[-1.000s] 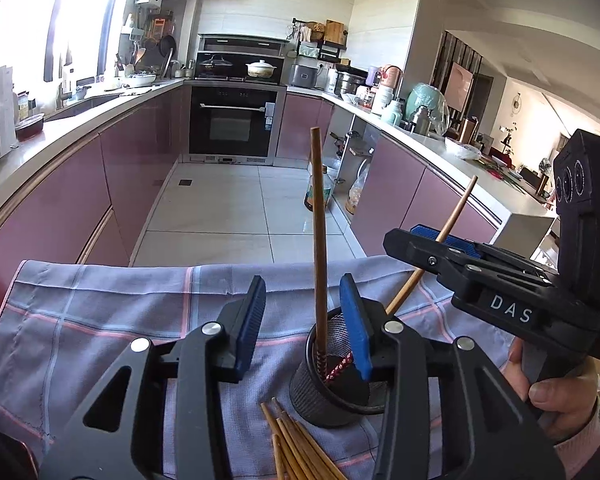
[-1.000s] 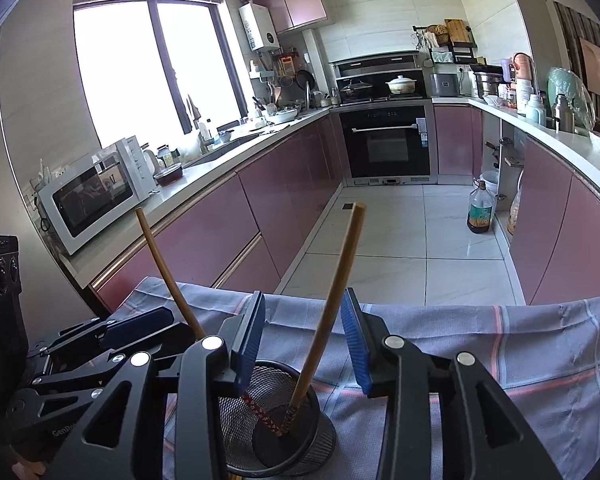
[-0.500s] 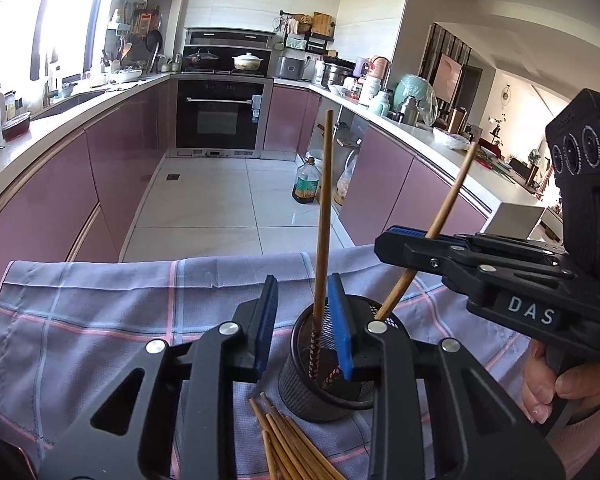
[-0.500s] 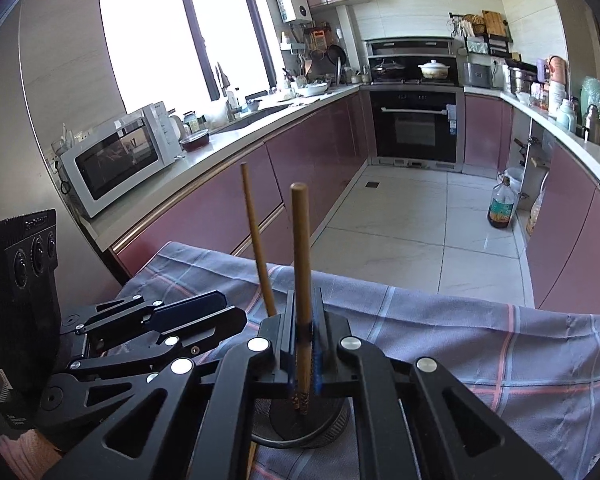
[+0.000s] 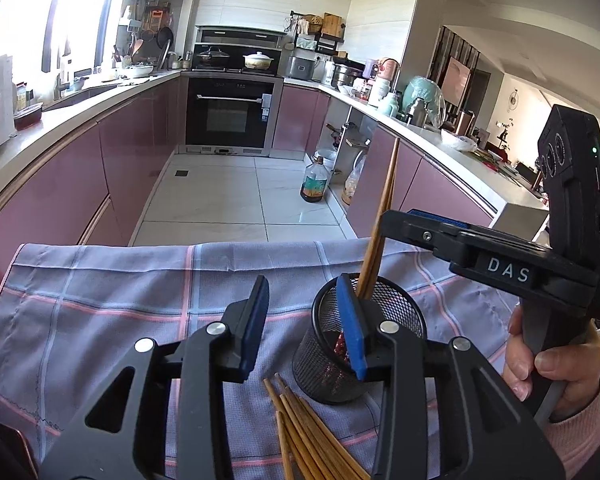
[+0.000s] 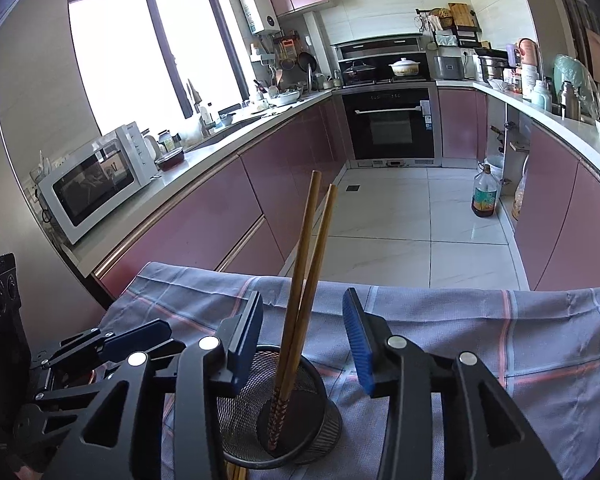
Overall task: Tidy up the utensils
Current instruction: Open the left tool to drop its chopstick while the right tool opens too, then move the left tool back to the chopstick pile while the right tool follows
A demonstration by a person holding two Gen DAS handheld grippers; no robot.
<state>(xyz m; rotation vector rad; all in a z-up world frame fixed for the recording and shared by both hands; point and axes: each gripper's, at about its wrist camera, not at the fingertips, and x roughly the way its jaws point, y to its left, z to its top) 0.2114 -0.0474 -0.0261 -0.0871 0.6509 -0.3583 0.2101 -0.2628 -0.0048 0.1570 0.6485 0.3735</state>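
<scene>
A black mesh cup [image 5: 332,368] stands on the checked cloth and holds two wooden chopsticks [image 5: 382,220] that lean together. It also shows in the right wrist view [image 6: 256,412] with both chopsticks [image 6: 306,264] in it. My left gripper [image 5: 306,326] is open and empty, its right finger over the cup's rim. My right gripper [image 6: 304,338] is open and empty above the cup, one finger on each side of the chopsticks, not touching them. Several loose chopsticks [image 5: 300,428] lie on the cloth in front of the cup.
The grey checked cloth [image 5: 112,304] covers the table to its far edge. Beyond lie the tiled kitchen floor, purple cabinets and an oil bottle [image 5: 314,184]. The right gripper's body [image 5: 500,268] hangs over the cup's right side.
My right gripper shut on one chopstick, stood it beside the other in the cup, then opened and let go. My left gripper narrowed, then widened again.
</scene>
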